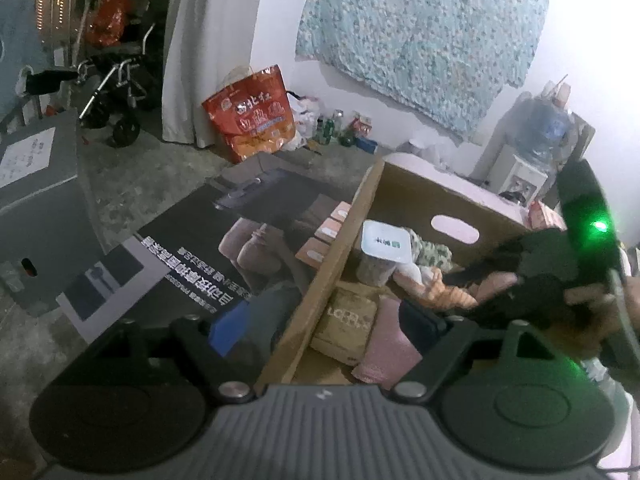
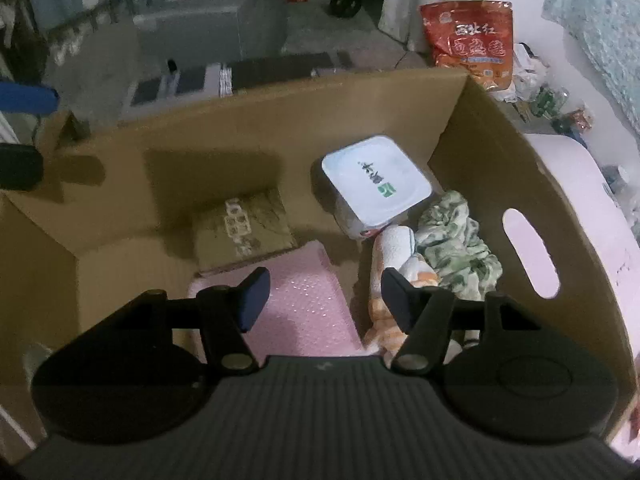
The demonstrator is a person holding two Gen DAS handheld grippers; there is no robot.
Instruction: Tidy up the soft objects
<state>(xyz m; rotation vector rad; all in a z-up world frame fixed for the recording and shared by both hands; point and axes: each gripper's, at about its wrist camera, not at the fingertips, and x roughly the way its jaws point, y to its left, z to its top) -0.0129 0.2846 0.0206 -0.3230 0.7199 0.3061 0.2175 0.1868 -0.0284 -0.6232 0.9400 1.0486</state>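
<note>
A cluttered home storeroom: a wheelchair (image 1: 116, 76), water dispenser (image 1: 532, 152) and red bag (image 1: 250, 114) are standing along bare concrete floor (image 1: 132, 184).

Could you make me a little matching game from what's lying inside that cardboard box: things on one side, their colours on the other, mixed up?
Things in the cardboard box:
1. Folded towel
2. Crumpled cloth
3. Square tub lid
4. Flat packet

Looks:
A. White with green print
B. Plain pink
C. Olive-brown with pale squares
D. Green and cream leafy pattern

Pairs: 1-B, 2-D, 3-A, 4-C.

The towel lies beneath the right tool, whose jaws stand apart with nothing between them.
</note>
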